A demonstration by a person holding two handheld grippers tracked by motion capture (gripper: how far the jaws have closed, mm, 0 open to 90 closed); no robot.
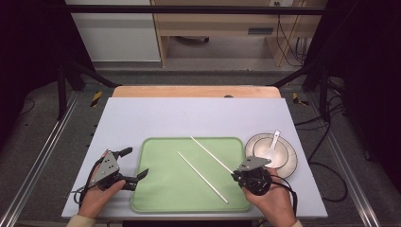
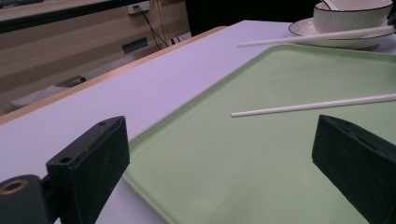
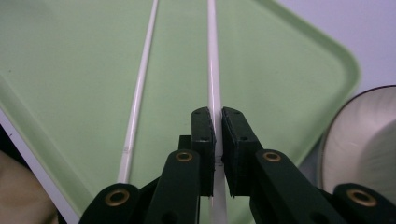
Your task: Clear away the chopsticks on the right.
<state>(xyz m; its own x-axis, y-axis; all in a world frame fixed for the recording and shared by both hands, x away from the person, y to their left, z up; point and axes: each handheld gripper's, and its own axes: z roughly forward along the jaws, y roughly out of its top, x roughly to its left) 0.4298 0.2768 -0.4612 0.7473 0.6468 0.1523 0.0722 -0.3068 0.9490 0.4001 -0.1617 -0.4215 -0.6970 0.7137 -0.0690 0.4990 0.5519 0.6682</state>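
White chopstick point(image 3: 214, 70) lies on the green tray point(image 1: 161, 189), at 11 o'clock from your right tool point(image 1: 235, 176), which is clamped on it; left tool point(image 1: 135, 164) gapes empty. Lift it level.

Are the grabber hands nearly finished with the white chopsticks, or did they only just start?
Only just starting, it seems. Nothing looks finished: the other chopstick lies loose on the green tray, and the spoon sits in the bowl beside it. In hand: the right gripper is pinched on one chopstick. The left gripper waits open at the tray's edge. Left to do: probably both chopsticks.
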